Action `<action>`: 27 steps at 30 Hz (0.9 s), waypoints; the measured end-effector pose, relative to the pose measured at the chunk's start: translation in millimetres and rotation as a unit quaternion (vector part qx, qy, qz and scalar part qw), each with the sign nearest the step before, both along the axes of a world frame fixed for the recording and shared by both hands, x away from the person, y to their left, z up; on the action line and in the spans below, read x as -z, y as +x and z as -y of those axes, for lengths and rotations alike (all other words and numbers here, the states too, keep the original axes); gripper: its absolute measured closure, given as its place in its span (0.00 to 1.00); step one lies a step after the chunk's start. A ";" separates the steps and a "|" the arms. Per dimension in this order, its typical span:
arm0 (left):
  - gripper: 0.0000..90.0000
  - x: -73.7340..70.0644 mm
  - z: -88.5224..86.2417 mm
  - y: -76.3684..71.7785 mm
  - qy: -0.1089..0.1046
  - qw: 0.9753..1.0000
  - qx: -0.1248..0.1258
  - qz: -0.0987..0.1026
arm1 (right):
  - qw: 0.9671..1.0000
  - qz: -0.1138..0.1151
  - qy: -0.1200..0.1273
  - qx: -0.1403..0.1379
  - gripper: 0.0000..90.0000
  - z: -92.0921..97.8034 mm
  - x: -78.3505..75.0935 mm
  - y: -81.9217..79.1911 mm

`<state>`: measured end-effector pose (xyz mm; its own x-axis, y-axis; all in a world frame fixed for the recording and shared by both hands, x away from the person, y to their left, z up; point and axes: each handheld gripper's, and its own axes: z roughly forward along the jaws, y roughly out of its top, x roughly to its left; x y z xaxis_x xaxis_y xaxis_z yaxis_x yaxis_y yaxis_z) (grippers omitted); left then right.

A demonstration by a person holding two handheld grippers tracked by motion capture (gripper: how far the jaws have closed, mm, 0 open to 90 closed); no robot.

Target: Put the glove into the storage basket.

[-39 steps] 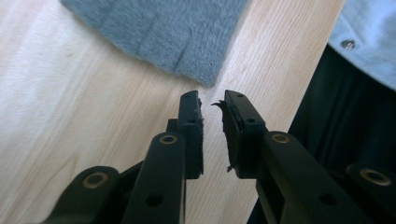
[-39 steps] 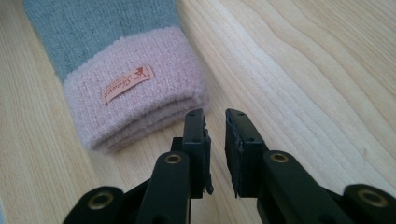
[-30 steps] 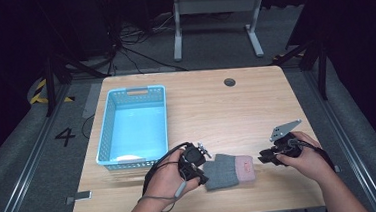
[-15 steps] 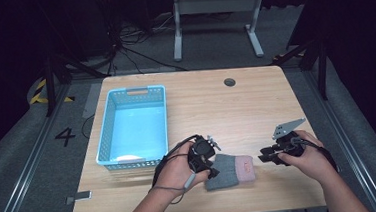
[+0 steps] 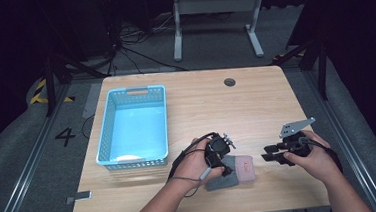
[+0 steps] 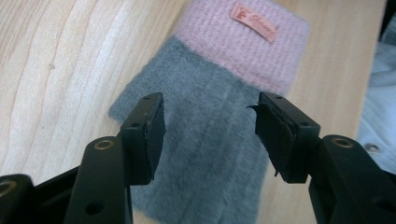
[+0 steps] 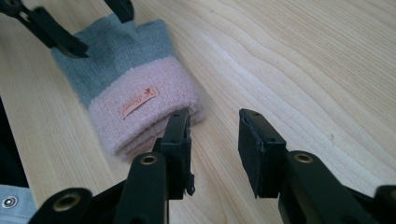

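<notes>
A folded knit piece [image 5: 236, 170], grey with a pink cuff and a small orange label [image 6: 254, 22], lies flat near the table's front edge. My left gripper [image 5: 223, 164] hovers over its grey end, tilted down. In the left gripper view the gripper [image 6: 208, 127] is open, with the grey knit [image 6: 210, 186] showing between the jaws and apart from them. My right gripper [image 5: 268, 156] sits just right of the pink cuff. In the right gripper view it [image 7: 214, 140] is open over bare wood, its left jaw close beside the cuff [image 7: 140, 116].
A light blue plastic basket [image 5: 163, 119] stands on the left half of the wooden table [image 5: 256, 106]. A round cable hole [image 5: 230, 82] sits near the far edge. The table's front edge runs close below both hands. A metal stand [image 5: 214, 14] is on the floor beyond.
My left gripper has moved right, from beside the knit piece's left end to above its grey part. The right gripper has barely moved.
</notes>
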<state>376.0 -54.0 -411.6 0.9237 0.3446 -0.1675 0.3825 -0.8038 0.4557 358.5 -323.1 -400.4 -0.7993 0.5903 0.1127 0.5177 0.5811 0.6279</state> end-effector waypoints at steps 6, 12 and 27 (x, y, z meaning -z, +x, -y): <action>0.46 8.1 3.6 5.4 0.002 1.000 -0.013 -0.002 | 1.000 -0.005 0.005 0.000 0.70 0.0 2.1 -3.3; 0.37 14.3 7.1 6.5 0.026 0.999 -0.029 0.004 | 1.000 -0.009 0.007 0.005 0.68 2.4 4.6 -3.8; 0.20 26.8 11.8 8.9 0.053 0.997 -0.056 0.000 | 1.000 -0.012 0.009 0.005 0.65 0.4 8.3 -4.0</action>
<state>385.0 -65.8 -438.4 0.8787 0.4608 -0.1247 0.4720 -0.7999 0.3705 354.5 -323.5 -408.7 -0.7903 0.5958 0.1430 0.5388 0.5645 0.6253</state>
